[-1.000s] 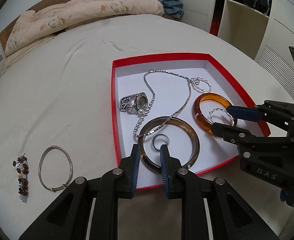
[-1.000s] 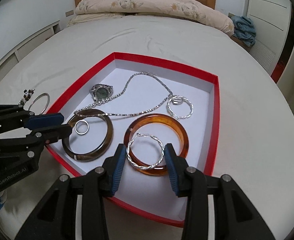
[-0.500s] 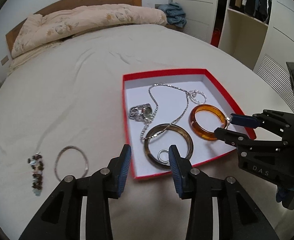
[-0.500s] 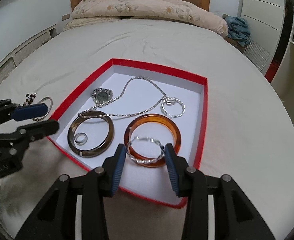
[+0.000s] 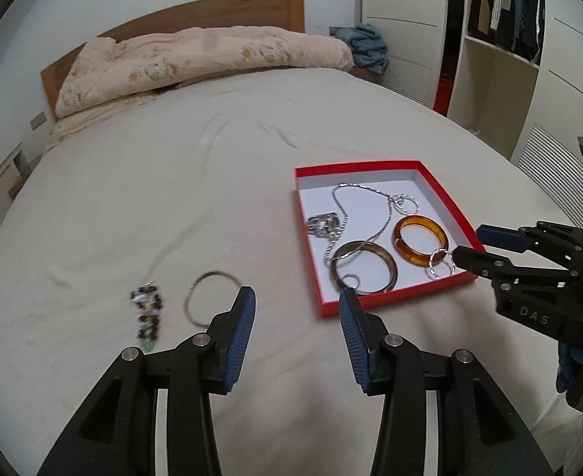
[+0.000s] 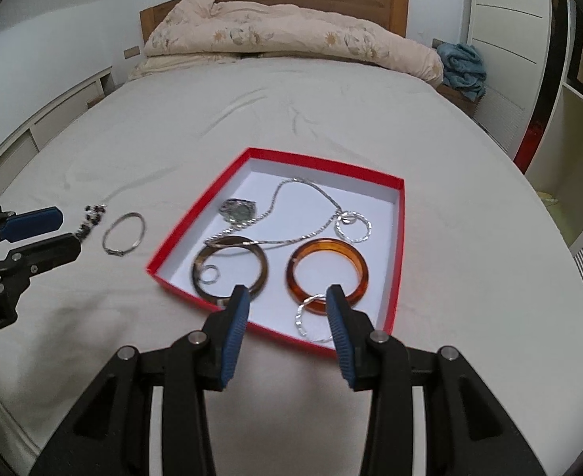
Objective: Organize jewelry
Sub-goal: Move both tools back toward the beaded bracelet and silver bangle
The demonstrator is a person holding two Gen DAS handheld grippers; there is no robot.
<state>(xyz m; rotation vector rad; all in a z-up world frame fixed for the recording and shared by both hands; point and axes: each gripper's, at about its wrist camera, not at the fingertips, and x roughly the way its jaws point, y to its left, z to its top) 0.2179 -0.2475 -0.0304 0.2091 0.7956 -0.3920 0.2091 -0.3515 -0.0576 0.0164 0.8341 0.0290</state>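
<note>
Left wrist view: left gripper (image 5: 297, 305) has just spread, empty; right gripper (image 6: 287, 303) apart, empty, above red box (image 6: 399, 238).

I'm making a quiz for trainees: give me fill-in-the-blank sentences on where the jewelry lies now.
The translucent amber bangle lies inside the shallow ____ cardboard box.
The thin silver wire bangle lies on the ____, outside the box.
The small plain silver ring lies inside the dark brown ____.

Missing words: red; bed; bangle
</note>
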